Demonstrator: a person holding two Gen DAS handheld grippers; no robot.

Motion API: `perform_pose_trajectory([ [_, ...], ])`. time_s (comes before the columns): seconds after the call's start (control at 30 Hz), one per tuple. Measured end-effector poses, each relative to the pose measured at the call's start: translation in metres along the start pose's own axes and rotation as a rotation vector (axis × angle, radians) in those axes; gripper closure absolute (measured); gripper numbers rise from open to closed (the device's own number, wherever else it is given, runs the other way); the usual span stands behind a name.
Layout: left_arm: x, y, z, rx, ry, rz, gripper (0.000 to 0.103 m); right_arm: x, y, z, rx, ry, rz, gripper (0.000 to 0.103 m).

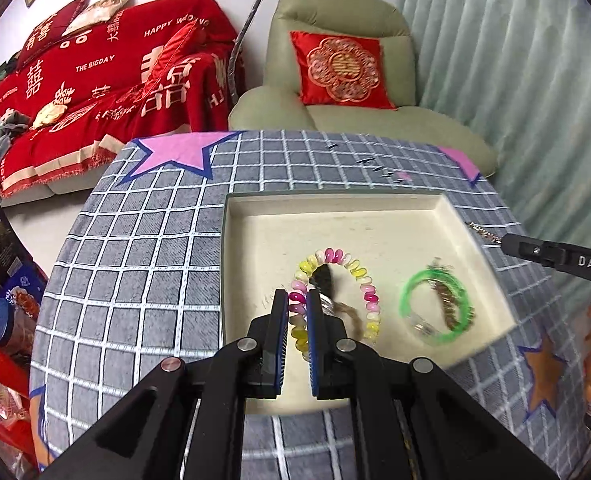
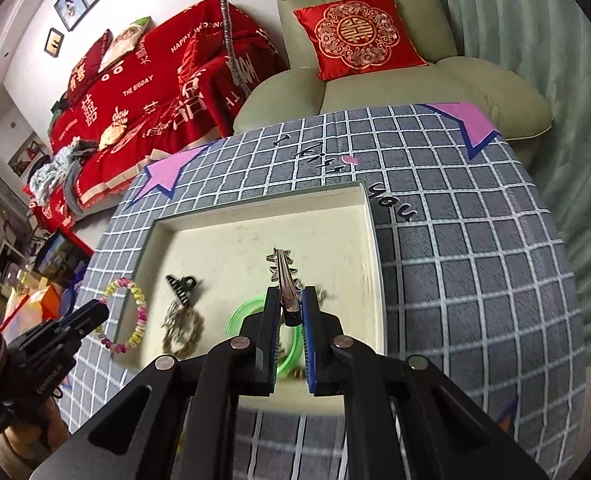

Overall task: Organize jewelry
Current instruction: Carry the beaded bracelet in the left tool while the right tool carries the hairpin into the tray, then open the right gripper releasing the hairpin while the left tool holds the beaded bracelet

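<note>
Both pairs of fingers were clamped shut—the left gripper (image 1: 297, 300) on the beaded bracelet (image 1: 337, 298), the right gripper (image 2: 290, 300) on a metal hair clip (image 2: 284, 280) whose long axis ran straight ahead—each hanging above the cream tray (image 1: 335, 216) on the desk (image 1: 135, 240).

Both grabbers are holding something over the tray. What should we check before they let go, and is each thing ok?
1. Left gripper shut on the spiral bracelet: ok.
2. Right gripper shut on the metal hair clip: ok.
3. Bare tray floor at the far side for both pieces: ok.
4. Bracelet over the tray, not its rim: cannot tell; the right wrist view shows it near the left edge.
5. Green bangle sits under the right gripper, so the clip may land on it: not ok.
6. Black claw clip clear of both grippers: ok.
</note>
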State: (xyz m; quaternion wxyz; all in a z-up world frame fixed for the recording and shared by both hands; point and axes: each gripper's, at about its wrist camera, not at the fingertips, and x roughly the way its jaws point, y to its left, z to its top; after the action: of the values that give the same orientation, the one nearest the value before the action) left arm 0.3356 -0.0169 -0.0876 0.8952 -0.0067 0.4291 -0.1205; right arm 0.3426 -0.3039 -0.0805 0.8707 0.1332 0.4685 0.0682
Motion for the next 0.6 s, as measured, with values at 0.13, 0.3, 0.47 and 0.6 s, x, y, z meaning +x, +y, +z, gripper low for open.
perform_pose_trajectory([
  [0.13,0.023,0.005,0.005,-0.011,0.014,0.023,0.086,0.023,-0.006,0.005,0.015,0.004,-0.007,0.092],
  [0.3,0.042,0.008,0.006,-0.01,0.029,0.045,0.086,0.048,-0.017,0.008,0.04,0.012,-0.023,0.092],
  [0.47,0.057,0.009,0.002,-0.004,0.049,0.071,0.086,0.065,-0.021,0.006,0.048,0.021,-0.038,0.092],
  [0.6,0.064,0.005,0.0,0.016,0.061,0.09,0.086,0.074,-0.023,0.003,0.052,0.037,-0.042,0.091],
])
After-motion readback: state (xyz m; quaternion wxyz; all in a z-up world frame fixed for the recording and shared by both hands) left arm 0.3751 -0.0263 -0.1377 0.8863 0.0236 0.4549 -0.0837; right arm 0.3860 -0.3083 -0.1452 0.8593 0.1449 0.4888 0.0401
